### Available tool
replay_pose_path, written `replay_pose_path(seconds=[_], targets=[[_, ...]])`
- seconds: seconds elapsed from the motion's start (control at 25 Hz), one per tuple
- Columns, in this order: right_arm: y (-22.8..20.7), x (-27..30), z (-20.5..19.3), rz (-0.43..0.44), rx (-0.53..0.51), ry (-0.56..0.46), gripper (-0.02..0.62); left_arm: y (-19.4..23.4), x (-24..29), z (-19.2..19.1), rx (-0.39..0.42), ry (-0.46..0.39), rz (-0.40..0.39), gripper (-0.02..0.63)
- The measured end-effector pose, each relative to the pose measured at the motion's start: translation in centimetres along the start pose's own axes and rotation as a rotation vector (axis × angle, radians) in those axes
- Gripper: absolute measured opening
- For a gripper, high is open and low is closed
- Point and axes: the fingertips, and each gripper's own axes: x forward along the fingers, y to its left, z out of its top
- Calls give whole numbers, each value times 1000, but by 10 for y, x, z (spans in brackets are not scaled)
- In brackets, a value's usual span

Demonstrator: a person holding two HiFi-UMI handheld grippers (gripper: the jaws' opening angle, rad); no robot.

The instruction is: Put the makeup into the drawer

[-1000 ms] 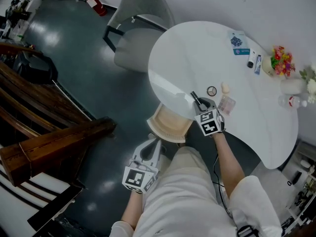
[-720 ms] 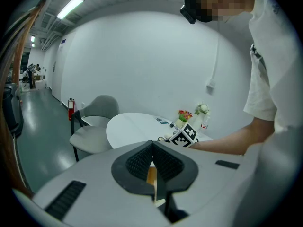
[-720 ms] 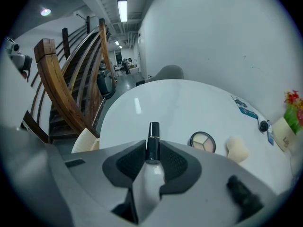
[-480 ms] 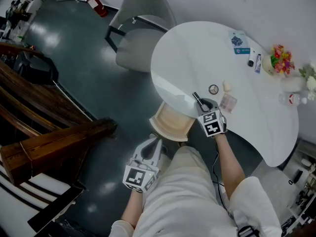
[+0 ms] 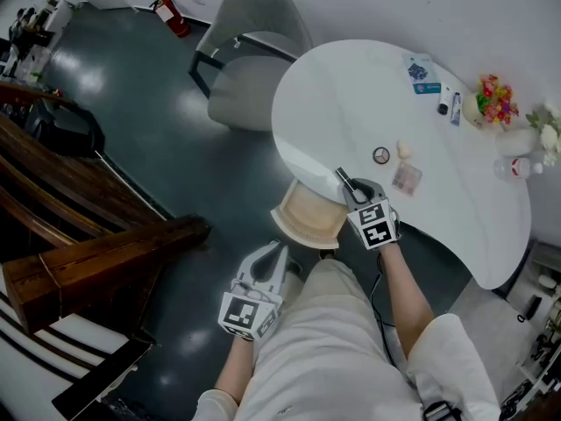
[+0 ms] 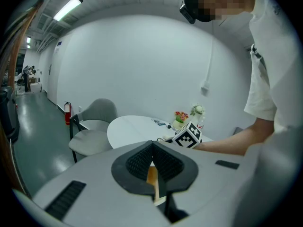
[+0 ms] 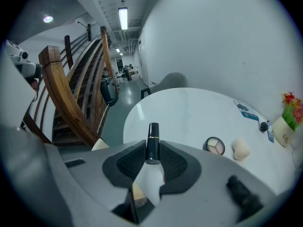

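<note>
From the head view, your right gripper [image 5: 349, 188] is at the near edge of the table [image 5: 351, 95], clamped on a black lipstick [image 5: 343, 179] that sticks out past the jaws. Just below it the drawer [image 5: 307, 217] stands open under the table edge, and the lipstick is above the table edge, just beside the drawer and not in it. On the table just past your gripper lie a round compact [image 5: 380, 155], a pale sponge [image 5: 404, 150] and a small clear case [image 5: 406, 179]. Your left gripper [image 5: 273, 257] is low beside your leg, over the dark floor, well apart from the drawer. A grey chair [image 5: 250, 51] stands at the far side of the table.

In the left gripper view, your left gripper [image 6: 152, 148] has its jaws together with nothing between them. The table [image 6: 130, 129] and chair [image 6: 94, 126] lie beyond.

In the right gripper view, your right gripper [image 7: 152, 151] has its pads pressed on the lower end of the lipstick [image 7: 152, 141], which stands upright with a gold band near its top. The compact [image 7: 214, 145] and sponge [image 7: 240, 149] lie side by side on the table [image 7: 189, 110], to the right.
</note>
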Motion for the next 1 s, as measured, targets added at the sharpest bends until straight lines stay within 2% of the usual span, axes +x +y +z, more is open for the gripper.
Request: replay_pose_path(seconds=[0.68, 1.0], targets=[[102, -1, 1, 133, -76, 2, 94, 17, -29, -17, -7, -9, -35, 8], [135, 28, -24, 187, -130, 64, 94, 28, -29, -34, -17, 13, -51, 8]])
